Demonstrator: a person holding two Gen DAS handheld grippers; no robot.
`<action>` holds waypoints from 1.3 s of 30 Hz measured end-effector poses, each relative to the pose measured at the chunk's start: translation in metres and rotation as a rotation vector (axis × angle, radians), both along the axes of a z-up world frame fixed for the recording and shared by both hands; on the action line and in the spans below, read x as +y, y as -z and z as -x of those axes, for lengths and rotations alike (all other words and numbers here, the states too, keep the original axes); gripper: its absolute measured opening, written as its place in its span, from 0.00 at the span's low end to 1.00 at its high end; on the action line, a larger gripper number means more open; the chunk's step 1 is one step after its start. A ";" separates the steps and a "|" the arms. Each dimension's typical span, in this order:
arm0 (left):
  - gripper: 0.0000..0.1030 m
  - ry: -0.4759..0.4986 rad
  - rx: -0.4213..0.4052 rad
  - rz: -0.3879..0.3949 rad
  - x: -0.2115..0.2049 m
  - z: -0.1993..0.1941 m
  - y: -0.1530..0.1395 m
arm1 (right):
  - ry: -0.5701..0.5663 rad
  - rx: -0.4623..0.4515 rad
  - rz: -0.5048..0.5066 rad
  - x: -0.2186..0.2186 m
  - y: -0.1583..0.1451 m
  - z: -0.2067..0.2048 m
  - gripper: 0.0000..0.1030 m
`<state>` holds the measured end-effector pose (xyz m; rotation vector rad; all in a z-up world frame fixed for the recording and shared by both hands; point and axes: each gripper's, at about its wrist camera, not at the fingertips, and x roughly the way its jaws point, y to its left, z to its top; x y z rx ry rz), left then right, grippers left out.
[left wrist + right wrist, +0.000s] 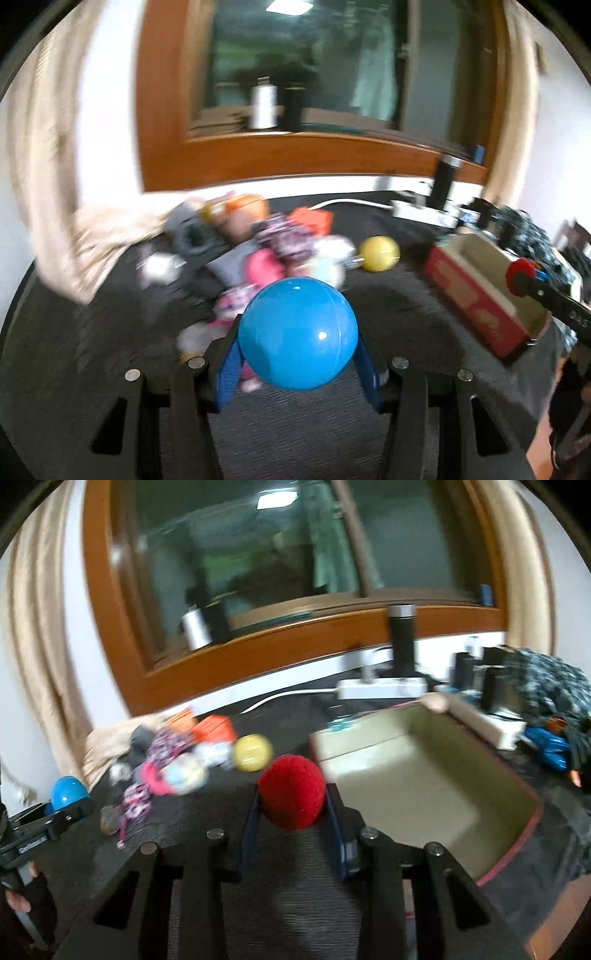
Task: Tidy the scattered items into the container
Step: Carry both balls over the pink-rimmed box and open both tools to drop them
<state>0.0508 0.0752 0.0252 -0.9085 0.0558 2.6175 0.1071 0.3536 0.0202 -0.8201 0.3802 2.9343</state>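
My left claw (297, 350) grips the blue ball (297, 334) above the bench (388, 306); my right claw (291, 808) pinches the red pompom (291, 792) beside the open box (424, 786). The ball looks slick and could squirt out; the yellow ball (253, 753) could roll if bumped.

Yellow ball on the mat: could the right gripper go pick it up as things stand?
Probably not yet. The right gripper has its fingers shut on the red pom-pom, so they are full. The path to the yellow ball looks open; the box sits close beside it for unloading first.
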 end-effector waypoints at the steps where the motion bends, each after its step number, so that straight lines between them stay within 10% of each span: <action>1: 0.54 0.030 0.001 -0.001 0.014 0.000 -0.003 | 0.026 0.001 0.006 0.012 0.000 -0.004 0.36; 19: 0.54 0.404 -0.058 -0.057 0.224 0.018 -0.018 | 0.175 -0.001 0.035 0.106 0.007 -0.032 0.38; 25: 0.54 0.431 -0.098 -0.050 0.252 0.031 -0.004 | 0.164 -0.011 0.039 0.109 0.010 -0.026 0.41; 29: 0.72 0.444 -0.115 -0.066 0.256 0.038 0.003 | 0.191 -0.013 0.055 0.112 0.013 -0.024 0.72; 39: 0.78 0.403 -0.094 -0.087 0.234 0.044 -0.001 | 0.243 -0.013 0.075 0.112 0.013 -0.027 0.73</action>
